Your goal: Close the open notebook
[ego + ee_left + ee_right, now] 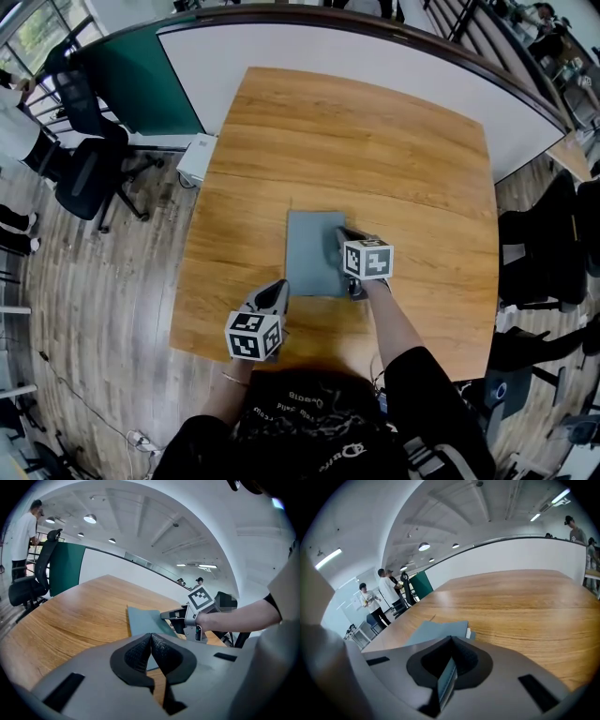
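A grey notebook [312,251] lies in the middle of the wooden table [375,150], its cover down over the pages. A sliver of white page edge shows at its far corner in the right gripper view, where the notebook [436,631] sits just ahead. My right gripper [341,234] rests over the book's right edge, shut on a thin grey edge of the cover that runs between its pads [457,660]. My left gripper [280,289] hovers off the book's near left corner, shut with nothing in it. In the left gripper view, the left gripper [151,638] faces the notebook [142,619] and the right gripper [174,615].
The table's near edge [309,361] is close to the person's body. A white and green partition [141,75] curves round the far side. Black office chairs [89,169] stand on the floor at the left. People [386,595] stand far off.
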### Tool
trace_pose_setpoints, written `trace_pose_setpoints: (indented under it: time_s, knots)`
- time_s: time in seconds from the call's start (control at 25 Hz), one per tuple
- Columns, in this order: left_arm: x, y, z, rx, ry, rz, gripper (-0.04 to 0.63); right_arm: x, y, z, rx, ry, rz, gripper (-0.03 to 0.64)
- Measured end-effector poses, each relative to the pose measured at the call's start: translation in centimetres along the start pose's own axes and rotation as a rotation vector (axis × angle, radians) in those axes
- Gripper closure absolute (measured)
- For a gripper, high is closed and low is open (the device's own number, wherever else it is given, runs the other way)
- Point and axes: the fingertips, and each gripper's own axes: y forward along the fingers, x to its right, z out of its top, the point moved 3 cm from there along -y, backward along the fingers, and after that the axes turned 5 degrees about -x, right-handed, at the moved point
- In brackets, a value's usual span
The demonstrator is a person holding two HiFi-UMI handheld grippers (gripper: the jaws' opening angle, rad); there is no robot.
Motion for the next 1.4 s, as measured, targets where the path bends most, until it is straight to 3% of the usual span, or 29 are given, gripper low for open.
trace_pose_setpoints:
  time_s: [0.44,0.72,0.96,1.16,1.4]
  knots:
    - [0.8,-1.3,0.8,0.091,0.009,0.005,0.574,-3.1,-8.6,2.0,0.274,-0.163,-0.024,0.607]
    - [3.2,-4.2,2.8,0.212,0.102,0.008,0.574,-6.2,-15.1,0.7,0.409,-0.246,-0.064,0.607]
    - [5.1,-7.1,2.8,0.292,0.162,0.007,0.574,-8.7,-19.4,-2.8,0.462,-0.317,-0.115,0.607]
    - [6.4,-8.8,1.4,0.296,0.232,0.008,0.574,-9.4,-20.7,-7.2,0.432,-0.253,-0.129,0.607]
    - [6.7,-9.7,0.2,0.288,0.244,0.001,0.574,-10.0,-21.4,-9.3,0.430,-0.202,-0.147,0.607]
